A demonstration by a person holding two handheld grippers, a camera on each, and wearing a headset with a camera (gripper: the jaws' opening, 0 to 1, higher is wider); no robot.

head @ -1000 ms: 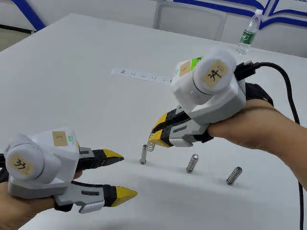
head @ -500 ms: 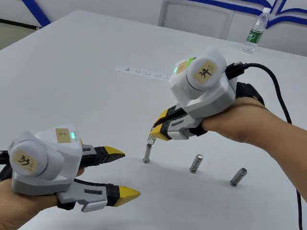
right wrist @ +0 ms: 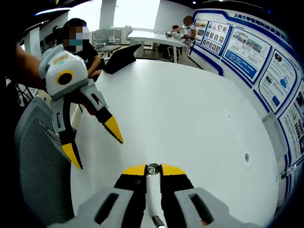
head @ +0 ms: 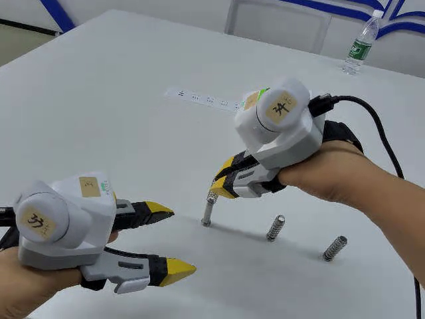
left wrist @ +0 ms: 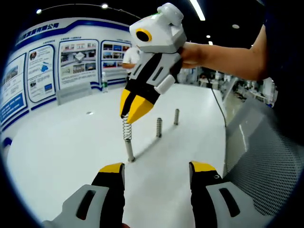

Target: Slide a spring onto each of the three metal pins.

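Pinching the tiny coiled steel spring (left wrist: 126, 127) near its top, the right tool (head: 214, 193) sat clamped on it atop the leftmost upright metal pin (head: 208, 214); looked light, squashy, easy to kink. Left tool (head: 180, 240) gaped empty.

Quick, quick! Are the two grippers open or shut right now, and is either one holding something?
Left gripper: open, holding nothing.
Right gripper: shut on a spring, at the top of a pin.
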